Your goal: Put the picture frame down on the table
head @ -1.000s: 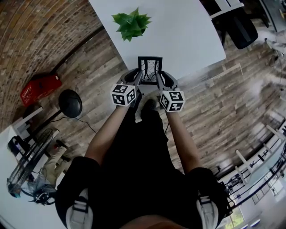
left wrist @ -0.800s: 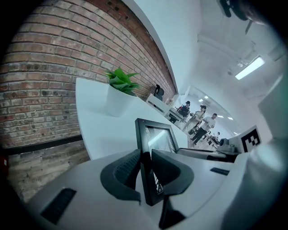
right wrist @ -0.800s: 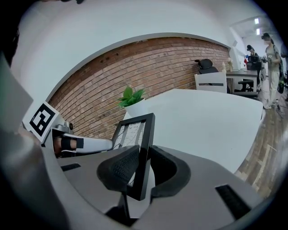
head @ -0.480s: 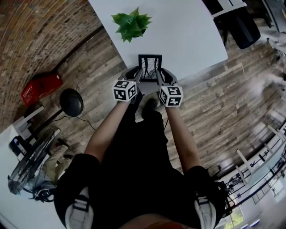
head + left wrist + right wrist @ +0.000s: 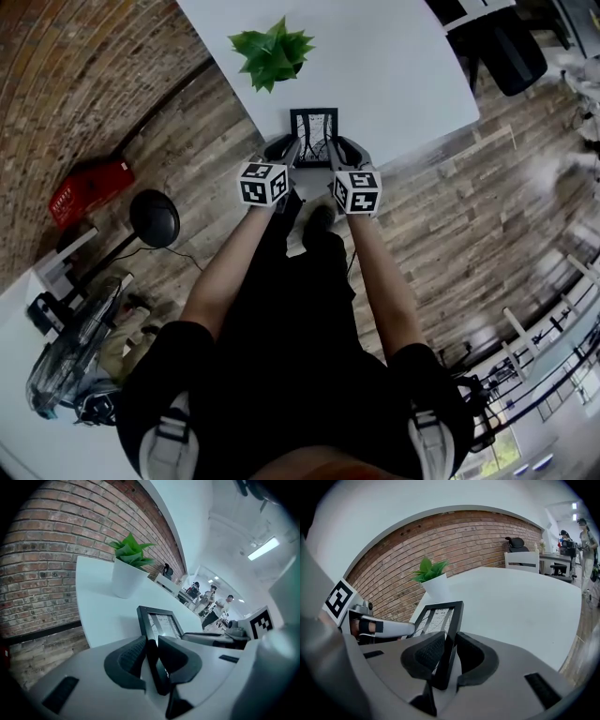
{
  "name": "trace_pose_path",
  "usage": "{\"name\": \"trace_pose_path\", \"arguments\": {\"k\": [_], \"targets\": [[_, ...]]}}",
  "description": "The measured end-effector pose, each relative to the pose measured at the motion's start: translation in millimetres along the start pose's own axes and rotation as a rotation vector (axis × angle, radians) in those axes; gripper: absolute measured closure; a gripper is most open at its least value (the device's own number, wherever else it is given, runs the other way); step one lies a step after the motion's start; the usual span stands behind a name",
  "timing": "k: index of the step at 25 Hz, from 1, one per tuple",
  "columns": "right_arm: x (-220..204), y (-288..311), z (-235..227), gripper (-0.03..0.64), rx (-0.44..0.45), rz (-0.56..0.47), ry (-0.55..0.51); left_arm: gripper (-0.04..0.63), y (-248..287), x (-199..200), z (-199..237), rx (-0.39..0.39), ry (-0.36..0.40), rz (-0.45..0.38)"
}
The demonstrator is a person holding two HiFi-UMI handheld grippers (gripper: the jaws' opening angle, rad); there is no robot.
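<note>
1. The left gripper [image 5: 293,157] [image 5: 152,660] is clenched on the left side bar of the picture frame [image 5: 314,137] [image 5: 158,624], at the near edge of the white tabletop [image 5: 394,66] [image 5: 101,616].
2. The right gripper [image 5: 334,157] [image 5: 447,660] is clamped on the frame's [image 5: 440,618] right side bar, at the same near edge of the tabletop [image 5: 520,602].
3. The frame stands upright between them over that near edge. Whether its bottom touches the tabletop cannot be told.
4. A potted plant [image 5: 272,49] [image 5: 127,571] [image 5: 432,581] stands farther in on the tabletop, toward its brick-wall side.
5. A dark chair [image 5: 511,58] stands beyond the tabletop's far corner.
</note>
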State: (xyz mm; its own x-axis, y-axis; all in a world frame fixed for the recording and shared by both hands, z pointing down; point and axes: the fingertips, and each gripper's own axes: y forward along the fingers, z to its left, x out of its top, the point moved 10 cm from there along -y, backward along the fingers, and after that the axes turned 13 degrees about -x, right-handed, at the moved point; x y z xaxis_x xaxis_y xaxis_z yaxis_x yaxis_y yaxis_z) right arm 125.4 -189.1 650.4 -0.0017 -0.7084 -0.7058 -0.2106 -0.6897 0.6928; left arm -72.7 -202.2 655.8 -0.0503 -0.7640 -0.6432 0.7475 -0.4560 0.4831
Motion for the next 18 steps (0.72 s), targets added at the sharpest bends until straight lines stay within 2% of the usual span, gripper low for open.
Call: {"name": "trace_pose_path", "arguments": {"k": [18], "targets": [[2.9,9.5,5.4,0.532,-0.047,0.075,-0.056,0.505,5.4,-4.5,8.2,-0.012,0.006,0.039]]}}
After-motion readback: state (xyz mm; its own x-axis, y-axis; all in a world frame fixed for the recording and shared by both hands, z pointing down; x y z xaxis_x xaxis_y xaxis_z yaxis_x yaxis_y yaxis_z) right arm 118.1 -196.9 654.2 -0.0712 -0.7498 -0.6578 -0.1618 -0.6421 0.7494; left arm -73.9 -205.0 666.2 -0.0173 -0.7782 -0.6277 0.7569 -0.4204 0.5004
